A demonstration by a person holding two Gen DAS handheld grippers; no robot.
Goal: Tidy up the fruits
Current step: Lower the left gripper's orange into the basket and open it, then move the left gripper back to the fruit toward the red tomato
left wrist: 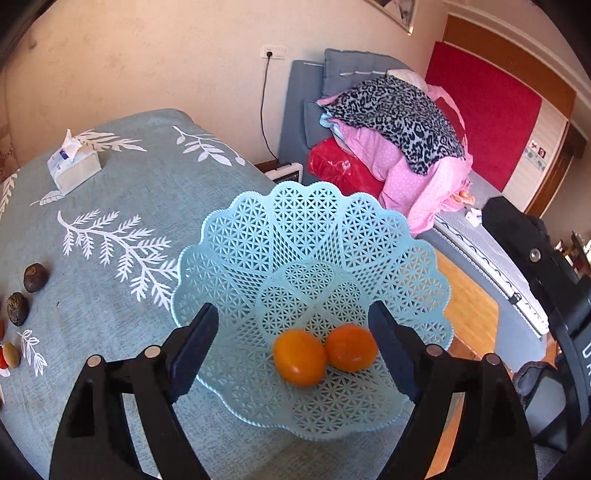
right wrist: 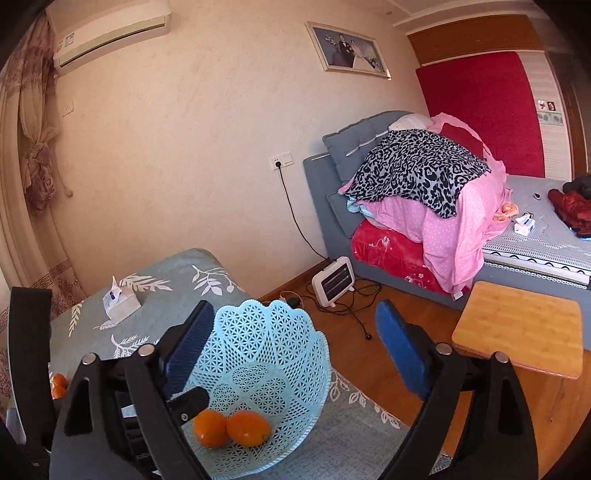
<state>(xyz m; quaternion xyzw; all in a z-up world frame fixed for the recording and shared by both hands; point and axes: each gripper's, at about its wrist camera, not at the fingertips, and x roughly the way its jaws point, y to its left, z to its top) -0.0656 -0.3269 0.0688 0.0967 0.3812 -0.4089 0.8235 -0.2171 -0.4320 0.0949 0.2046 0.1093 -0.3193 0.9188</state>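
We're in a home bedroom: a grey upholstered bed [right wrist: 517, 243] piled with pink and leopard-print bedding [right wrist: 417, 173], a framed wedding portrait [right wrist: 349, 50] on the wall, an air conditioner [right wrist: 107, 31] above tied-back curtains [right wrist: 35, 147], a small heater [right wrist: 332, 282] on the wood floor.

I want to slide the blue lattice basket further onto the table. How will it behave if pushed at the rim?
The blue lattice basket looks like thin perforated plastic, so it is probably light and may flex at the scalloped rim. It flares wide from a small base, so a high push might tip it. The two oranges inside lie loose and would likely roll.
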